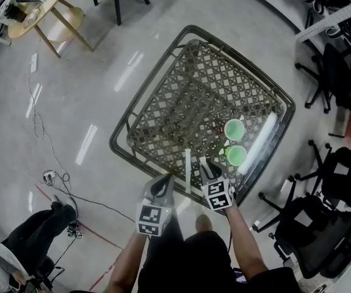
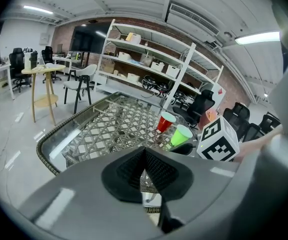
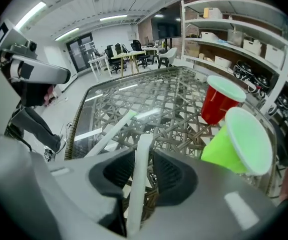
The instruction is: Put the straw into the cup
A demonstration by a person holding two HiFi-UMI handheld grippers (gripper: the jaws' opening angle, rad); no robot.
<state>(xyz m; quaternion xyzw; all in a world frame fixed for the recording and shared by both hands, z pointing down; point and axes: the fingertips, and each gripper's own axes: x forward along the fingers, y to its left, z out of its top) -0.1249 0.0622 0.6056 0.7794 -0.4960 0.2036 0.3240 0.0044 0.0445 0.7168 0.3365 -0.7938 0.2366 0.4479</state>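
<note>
We found the thin white straw (image 3: pixel 136 194) running lengthwise between the right gripper's (image 3: pixel 142 156) parted fingers, unpressed, the lime-green lidded cup (image 3: pixel 234 144) just right of them on the glass-topped wicker surface (image 3: pixel 133 94); the left gripper's (image 2: pixel 145 154) fingers were together.

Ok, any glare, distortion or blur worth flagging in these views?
Head view: ceiling-light streaks glare on the floor and the glass table. Left gripper view: heavy fisheye, black corners, shelves bowed. Right gripper view: same fisheye; the near straw is soft, the green cup fairly sharp.
</note>
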